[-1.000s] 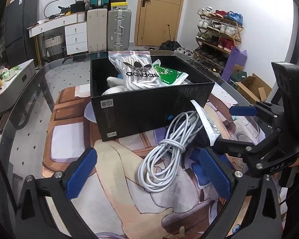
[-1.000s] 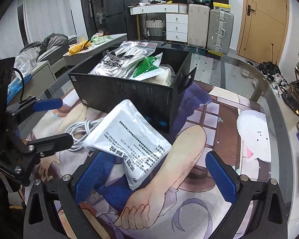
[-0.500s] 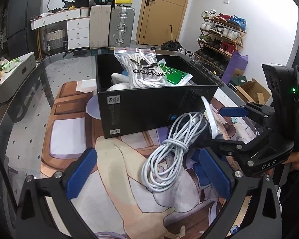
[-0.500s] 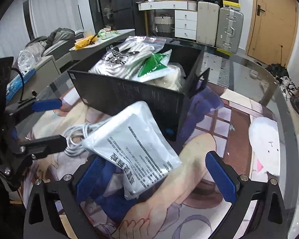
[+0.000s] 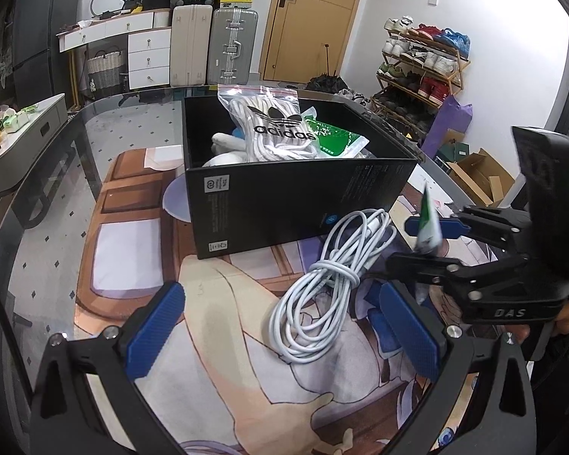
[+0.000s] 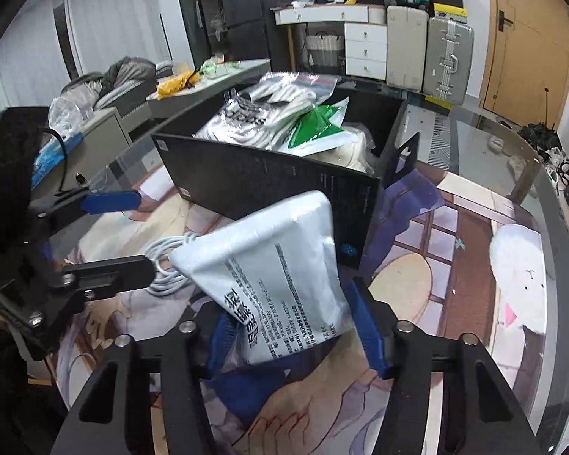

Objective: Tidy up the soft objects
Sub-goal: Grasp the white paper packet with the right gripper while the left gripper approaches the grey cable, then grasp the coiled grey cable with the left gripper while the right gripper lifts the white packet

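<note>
The right tool (image 6: 290, 326) is closing on the white pouch (image 6: 273, 276) at lower centre; the slick film could slip free. The left tool (image 5: 284, 326) gapes empty.

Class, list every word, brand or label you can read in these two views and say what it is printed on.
"adidas", with trefoil logo: zip bag in the black box.
"DAS": body of the right tongs.
White pouch: printed Chinese lines, too blurred.
Box labels: too small.
</note>
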